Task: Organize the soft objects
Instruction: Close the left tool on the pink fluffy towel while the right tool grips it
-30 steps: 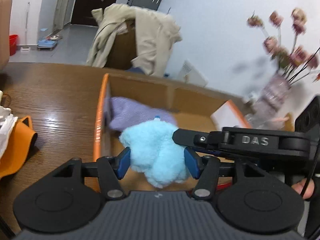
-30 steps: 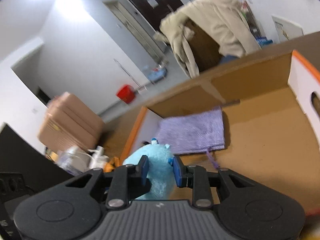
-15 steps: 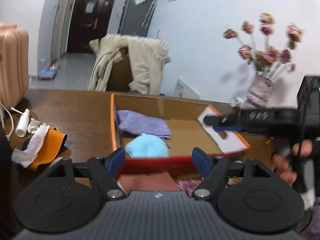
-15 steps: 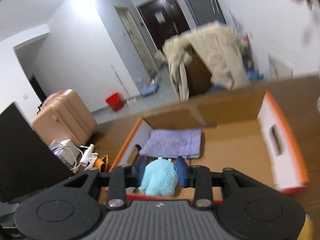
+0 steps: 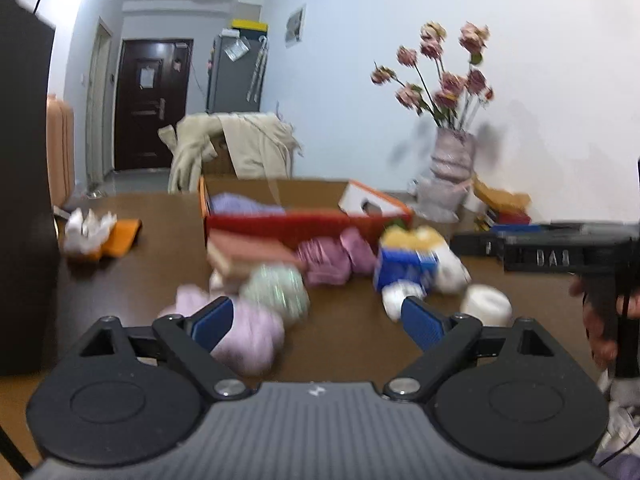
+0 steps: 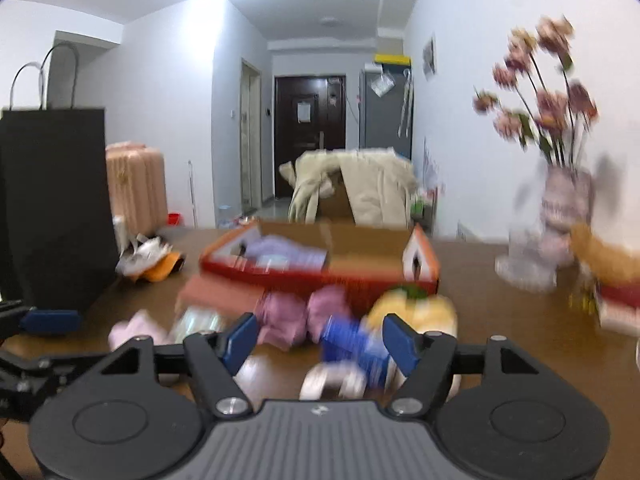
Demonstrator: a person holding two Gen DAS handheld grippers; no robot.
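Soft pile sits on the brown table point(image 5: 120, 280) in front of the cardboard box point(image 5: 304, 224), just beside its red front wall; frames are blurred so details are rough. Closest to me: a pale pink bundle point(image 5: 248, 340), a greenish ball point(image 5: 276, 290) touching it, darker pink rolled cloth point(image 5: 332, 258) against the box, a stuffed toy point(image 5: 412, 264) in blue and yellow to the right, and a white roll point(image 5: 486, 304) near it. A purple cloth point(image 6: 280, 250) already lies inside the box. All of it looks light and squashy, nothing fragile, not slippery; it should give under the pads, so I judge a pinch across the thick middle of a bundle is best, and across the toy's body, not a limb. My left gripper point(image 5: 316, 320) is opening, jaws wide, nothing between the pads; the pink bundle shows just behind the left pad, but I cannot tell if it touches. My right gripper point(image 6: 320, 340) is opening too, jaws medium-wide and empty; the toy point(image 6: 384, 332) lies beyond the gap, not pinched. The person's hand point(image 5: 600, 320) on the right gripper's handle shows at the edge of the left view. Next soft thing is not yet picked.
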